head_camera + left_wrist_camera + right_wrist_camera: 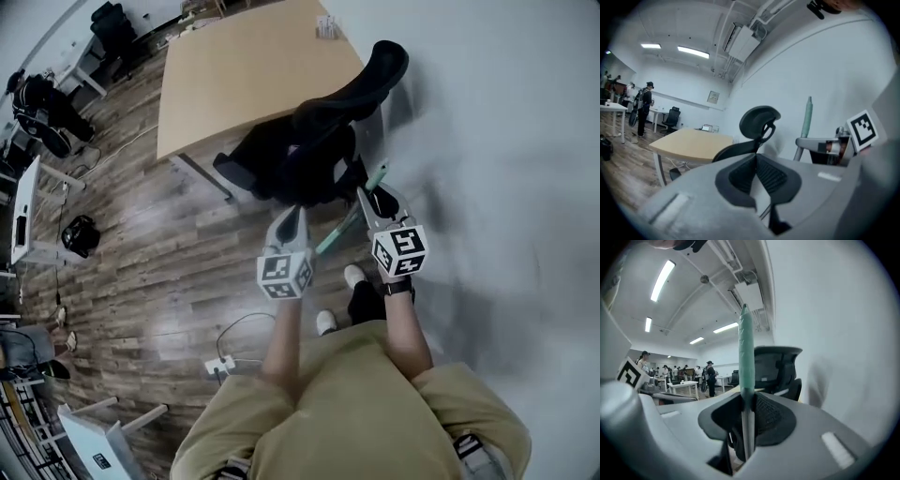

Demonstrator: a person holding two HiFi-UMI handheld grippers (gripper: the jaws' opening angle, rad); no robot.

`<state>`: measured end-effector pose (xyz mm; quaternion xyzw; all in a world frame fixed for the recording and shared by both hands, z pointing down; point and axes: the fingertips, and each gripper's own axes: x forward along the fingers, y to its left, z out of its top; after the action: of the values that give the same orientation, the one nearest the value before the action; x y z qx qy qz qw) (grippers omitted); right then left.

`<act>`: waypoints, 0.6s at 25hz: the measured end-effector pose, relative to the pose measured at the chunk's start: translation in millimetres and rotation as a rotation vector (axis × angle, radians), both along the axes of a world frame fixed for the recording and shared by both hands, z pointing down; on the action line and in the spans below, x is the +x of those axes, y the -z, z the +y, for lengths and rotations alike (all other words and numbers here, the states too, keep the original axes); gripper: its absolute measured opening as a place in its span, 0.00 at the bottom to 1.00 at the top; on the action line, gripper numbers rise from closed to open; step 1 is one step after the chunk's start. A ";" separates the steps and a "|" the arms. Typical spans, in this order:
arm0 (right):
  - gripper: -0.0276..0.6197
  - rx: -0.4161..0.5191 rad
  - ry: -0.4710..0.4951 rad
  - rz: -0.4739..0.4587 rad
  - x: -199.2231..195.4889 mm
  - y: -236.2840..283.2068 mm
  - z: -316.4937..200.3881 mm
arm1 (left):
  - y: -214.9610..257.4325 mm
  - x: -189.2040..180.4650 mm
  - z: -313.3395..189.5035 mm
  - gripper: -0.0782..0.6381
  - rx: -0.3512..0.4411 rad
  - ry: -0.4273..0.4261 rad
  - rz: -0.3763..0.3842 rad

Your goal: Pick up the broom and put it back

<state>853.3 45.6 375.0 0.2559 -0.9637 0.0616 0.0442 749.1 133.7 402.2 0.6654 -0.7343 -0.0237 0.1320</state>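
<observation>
The broom shows only as its handle: a pale green grip over a thin grey shaft. In the right gripper view the handle (746, 352) stands upright between the pads, with my right gripper (746, 399) shut on it. From the head view the handle (336, 234) slants down and left from my right gripper (375, 199), passing just right of my left gripper (289, 223). My left gripper (756, 157) has its pads together with nothing between them. The left gripper view also catches the green grip (807, 117) rising above the right gripper (820, 144). The broom's head is hidden.
A black office chair (328, 122) stands directly ahead, against a light wooden table (244, 66). A white wall (506, 141) runs along the right. A power strip with a cable (220, 364) lies on the wood floor near my feet. People stand at far desks (709, 376).
</observation>
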 end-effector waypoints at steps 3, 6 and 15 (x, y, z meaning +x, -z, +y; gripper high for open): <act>0.18 0.056 -0.027 -0.062 14.1 57.2 7.3 | 45.8 8.6 -3.8 0.11 0.055 -0.047 -0.042; 0.18 0.108 -0.041 -0.097 23.8 99.8 26.0 | 95.2 21.1 1.2 0.11 0.098 -0.079 -0.117; 0.18 0.225 0.002 -0.108 18.9 165.8 96.0 | 190.7 24.1 67.0 0.11 0.202 -0.020 -0.286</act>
<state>872.1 141.6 209.1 0.2544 -0.9658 -0.0334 -0.0367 773.2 200.7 211.5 0.6790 -0.7330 -0.0010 -0.0412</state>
